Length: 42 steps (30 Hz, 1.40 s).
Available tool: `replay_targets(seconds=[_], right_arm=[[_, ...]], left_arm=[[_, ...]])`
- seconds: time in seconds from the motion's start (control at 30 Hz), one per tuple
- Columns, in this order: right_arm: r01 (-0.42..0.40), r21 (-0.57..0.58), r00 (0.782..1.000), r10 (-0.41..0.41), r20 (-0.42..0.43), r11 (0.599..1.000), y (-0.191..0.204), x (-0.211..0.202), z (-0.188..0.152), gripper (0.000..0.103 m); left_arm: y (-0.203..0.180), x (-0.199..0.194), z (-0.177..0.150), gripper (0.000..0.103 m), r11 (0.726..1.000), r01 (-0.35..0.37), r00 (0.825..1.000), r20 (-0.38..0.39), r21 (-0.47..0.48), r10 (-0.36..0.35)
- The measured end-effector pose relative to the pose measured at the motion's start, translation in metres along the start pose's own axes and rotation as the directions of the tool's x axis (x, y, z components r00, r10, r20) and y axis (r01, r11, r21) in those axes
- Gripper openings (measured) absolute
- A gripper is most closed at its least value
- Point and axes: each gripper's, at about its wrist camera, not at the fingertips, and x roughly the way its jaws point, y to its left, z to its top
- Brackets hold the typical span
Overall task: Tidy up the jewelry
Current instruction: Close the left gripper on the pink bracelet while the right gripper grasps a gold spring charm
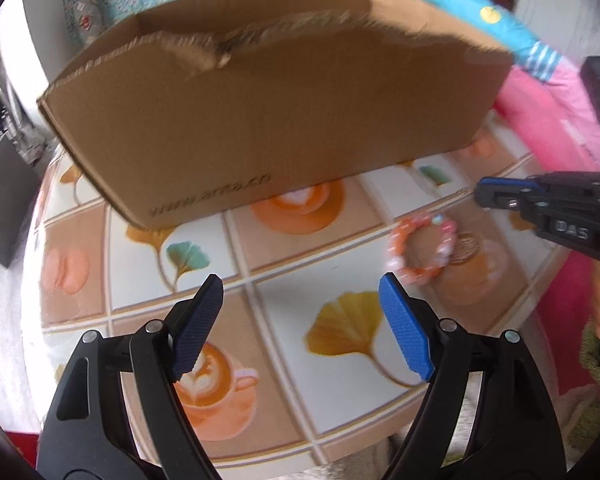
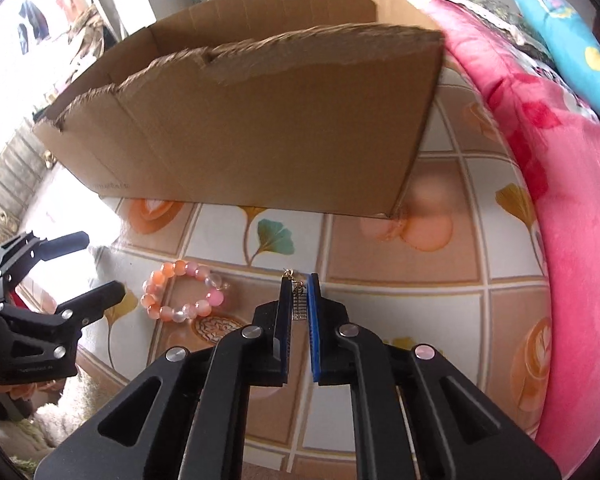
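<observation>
— Glossy tablecloth [image 2: 400, 256], printed with squares of coffee cups and ginkgo leaves; a torn-edged corrugated cardboard box [image 2: 260, 128] stands at the back, a plush pink blanket [image 2: 572, 220] to the right
— And the claws?
— Right gripper [image 2: 299, 304] is pinched on a small gold ladder-shaped earring [image 2: 299, 305] between its ribbed blue pads. Left gripper [image 1: 300, 320] gapes wide, holding nothing
— The bracelet?
— Round orange and pink bead bracelet [image 2: 182, 293] lies flat on the cloth, just left of the earring
</observation>
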Motion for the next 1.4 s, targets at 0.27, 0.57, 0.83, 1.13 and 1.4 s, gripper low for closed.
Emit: replay_targets(seconds=[0.27, 0.57, 0.83, 1.13, 1.4], right_arm=[[-0.017, 0.055, 1.000, 0.017, -0.001, 0.998, -0.018, 0.001, -0.006, 0.008], [-0.041, 0.073, 0.999, 0.041, -0.006, 0.996, -0.025, 0.006, -0.014, 0.008], [-0.056, 0.083, 0.998, 0.056, 0.001, 0.995, -0.031, 0.005, -0.015, 0.008], [-0.056, 0.082, 0.998, 0.056, 0.001, 0.995, -0.030, 0.005, -0.015, 0.008], [-0.096, 0.088, 0.995, 0.096, -0.002, 0.991, -0.023, 0.003, -0.014, 0.008]], left_arm=[[-0.039, -0.014, -0.001, 0.065, 0.977, 0.172, 0.977, 0.103, 0.126, -0.185], [-0.076, 0.001, 0.002, 0.033, 0.958, 0.167, 0.979, 0.074, 0.235, -0.189], [-0.072, 0.020, 0.005, 0.025, 0.969, 0.143, 0.989, 0.015, 0.200, -0.148], [-0.073, 0.024, 0.008, 0.009, 0.973, 0.076, 0.996, 0.032, 0.219, -0.085], [-0.043, 0.017, 0.007, 0.008, 0.992, 0.073, 0.997, 0.024, 0.101, -0.076]])
